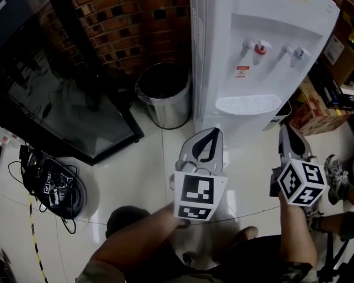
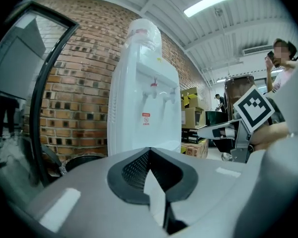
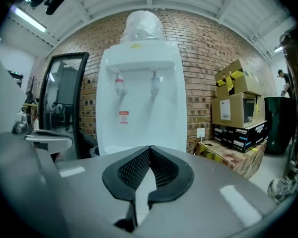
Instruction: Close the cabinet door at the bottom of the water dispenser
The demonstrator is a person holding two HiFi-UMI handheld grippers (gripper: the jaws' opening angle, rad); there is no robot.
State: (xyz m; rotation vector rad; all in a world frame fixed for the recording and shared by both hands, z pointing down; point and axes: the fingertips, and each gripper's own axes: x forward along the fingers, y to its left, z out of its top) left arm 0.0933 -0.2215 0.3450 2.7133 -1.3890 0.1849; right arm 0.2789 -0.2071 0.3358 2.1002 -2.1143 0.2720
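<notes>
The white water dispenser (image 1: 253, 52) stands against the brick wall, with a red and a blue tap and a drip tray. Its lower front (image 1: 239, 127) is steeply foreshortened and partly behind my grippers; no door stands out from it. My left gripper (image 1: 214, 132) is held in front of the dispenser's base, shut and empty. My right gripper (image 1: 286, 128) is to its right, also shut with nothing in it. Both gripper views face the dispenser (image 2: 144, 108) (image 3: 139, 98) almost level; the shut jaw tips (image 2: 149, 149) (image 3: 150, 147) hide its lower part.
A steel waste bin (image 1: 164, 96) stands left of the dispenser. A dark glass-fronted panel (image 1: 65, 111) leans further left, with cables and a round device (image 1: 53, 187) on the floor. Cardboard boxes (image 1: 318, 105) are stacked on the right. A person's shoe (image 1: 336, 175) is at the right edge.
</notes>
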